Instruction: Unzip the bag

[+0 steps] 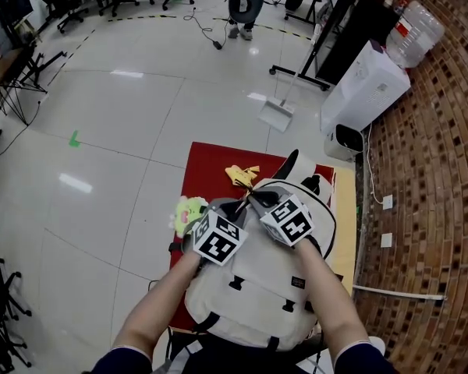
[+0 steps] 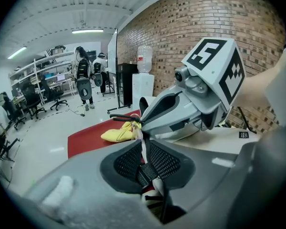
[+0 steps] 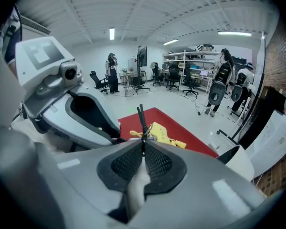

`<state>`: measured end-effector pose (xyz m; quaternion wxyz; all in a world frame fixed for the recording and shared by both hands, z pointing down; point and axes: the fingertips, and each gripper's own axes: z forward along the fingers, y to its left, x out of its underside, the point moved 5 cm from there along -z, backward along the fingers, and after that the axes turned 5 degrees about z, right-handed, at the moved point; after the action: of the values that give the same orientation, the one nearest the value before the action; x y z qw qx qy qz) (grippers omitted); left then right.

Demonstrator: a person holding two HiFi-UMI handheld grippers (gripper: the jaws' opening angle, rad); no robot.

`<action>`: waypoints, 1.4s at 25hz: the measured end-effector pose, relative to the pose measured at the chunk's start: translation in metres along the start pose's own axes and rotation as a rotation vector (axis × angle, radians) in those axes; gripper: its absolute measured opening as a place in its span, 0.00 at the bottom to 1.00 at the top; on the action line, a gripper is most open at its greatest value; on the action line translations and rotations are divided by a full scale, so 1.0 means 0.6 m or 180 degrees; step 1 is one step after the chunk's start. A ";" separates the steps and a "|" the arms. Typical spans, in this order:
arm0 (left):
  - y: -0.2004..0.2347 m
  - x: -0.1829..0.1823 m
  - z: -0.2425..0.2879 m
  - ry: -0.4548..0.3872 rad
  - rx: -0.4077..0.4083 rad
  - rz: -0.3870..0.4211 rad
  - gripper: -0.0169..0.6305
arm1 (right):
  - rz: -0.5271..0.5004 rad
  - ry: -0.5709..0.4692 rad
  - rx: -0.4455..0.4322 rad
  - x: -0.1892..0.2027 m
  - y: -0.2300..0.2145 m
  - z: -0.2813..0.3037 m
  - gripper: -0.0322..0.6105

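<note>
A cream backpack (image 1: 253, 287) with black trim lies on a red-covered table (image 1: 207, 166). Both grippers meet at its top end. My left gripper (image 1: 235, 209) (image 2: 150, 170) is shut on a black webbing tab (image 2: 147, 171) at the bag's top, with cream fabric under it. My right gripper (image 1: 257, 199) (image 3: 143, 159) is shut on the zipper pull (image 3: 142, 120), whose black cord sticks up past the pads. In the left gripper view the right gripper (image 2: 144, 124) reaches in from the right, with the pull cord (image 2: 120, 118) at its tips. The zipper track is hidden by both grippers.
A yellow soft toy (image 1: 242, 175) (image 2: 120, 132) (image 3: 163, 133) lies just past the bag, and a green-yellow one (image 1: 189, 212) lies to its left. A white appliance (image 1: 366, 88) and a brick wall (image 1: 441, 170) stand on the right. A person (image 1: 244, 2) stands far back.
</note>
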<state>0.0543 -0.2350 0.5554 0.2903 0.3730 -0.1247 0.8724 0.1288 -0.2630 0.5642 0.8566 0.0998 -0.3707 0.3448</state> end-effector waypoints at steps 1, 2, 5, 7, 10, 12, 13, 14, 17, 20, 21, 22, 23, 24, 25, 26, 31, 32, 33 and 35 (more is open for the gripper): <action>0.000 0.001 0.002 0.0020 0.0018 0.0005 0.12 | 0.0012 -0.0017 0.0023 -0.003 -0.003 -0.003 0.08; -0.001 0.002 0.003 0.0039 0.0034 0.0007 0.12 | 0.0028 -0.0034 0.0037 -0.005 -0.006 -0.005 0.08; -0.003 0.005 0.006 0.0086 0.0071 0.0012 0.12 | 0.0101 -0.0073 0.0069 -0.008 -0.016 -0.011 0.08; -0.006 0.006 0.009 0.0117 0.0086 0.0028 0.12 | 0.0164 -0.0108 0.0105 -0.009 -0.028 -0.017 0.08; -0.009 0.008 0.010 0.0154 0.0087 0.0052 0.11 | 0.0241 -0.0155 0.0158 -0.010 -0.043 -0.027 0.08; -0.008 0.009 0.009 0.0159 0.0088 0.0053 0.12 | 0.0320 -0.0193 0.0169 -0.011 -0.053 -0.033 0.08; -0.008 0.009 0.008 0.0159 0.0086 0.0053 0.12 | 0.0361 -0.0210 0.0167 -0.012 -0.057 -0.036 0.08; -0.008 0.009 0.007 0.0162 0.0082 0.0053 0.12 | 0.0397 -0.0223 0.0168 -0.012 -0.061 -0.038 0.08; -0.008 0.010 0.008 0.0188 0.0070 0.0060 0.12 | 0.0491 -0.0260 0.0222 -0.009 -0.076 -0.045 0.08; -0.009 0.011 0.009 0.0206 0.0068 0.0063 0.11 | 0.0631 -0.0322 0.0340 -0.005 -0.102 -0.061 0.08; -0.009 0.012 0.009 0.0210 0.0068 0.0066 0.12 | 0.0690 -0.0347 0.0371 -0.004 -0.111 -0.067 0.08; -0.009 0.012 0.009 0.0217 0.0068 0.0072 0.11 | 0.0747 -0.0371 0.0389 -0.002 -0.120 -0.074 0.08; -0.010 0.012 0.009 0.0227 0.0067 0.0082 0.12 | 0.0798 -0.0394 0.0395 0.000 -0.126 -0.080 0.08; -0.010 0.012 0.010 0.0239 0.0066 0.0095 0.12 | 0.0841 -0.0413 0.0398 0.002 -0.131 -0.084 0.08; -0.011 0.011 0.011 0.0253 0.0063 0.0107 0.12 | 0.0880 -0.0430 0.0408 0.004 -0.135 -0.088 0.09; -0.011 0.011 0.012 0.0267 0.0060 0.0117 0.11 | 0.0922 -0.0445 0.0429 0.007 -0.140 -0.091 0.08; -0.009 0.014 0.012 0.0289 0.0046 0.0092 0.12 | 0.1222 -0.0509 0.0584 0.029 -0.166 -0.117 0.09; -0.008 0.014 0.013 0.0296 0.0042 0.0094 0.12 | 0.1273 -0.0522 0.0607 0.034 -0.169 -0.122 0.08; -0.008 0.014 0.013 0.0305 0.0040 0.0104 0.12 | 0.1325 -0.0537 0.0632 0.040 -0.171 -0.126 0.08; -0.008 0.015 0.012 0.0329 0.0044 0.0148 0.12 | 0.1441 -0.0576 0.0691 0.052 -0.172 -0.136 0.08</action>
<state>0.0567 -0.2305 0.5670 0.2734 0.3264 -0.1122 0.8978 0.2590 -0.2888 0.5376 0.7053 0.1360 -0.4196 0.5550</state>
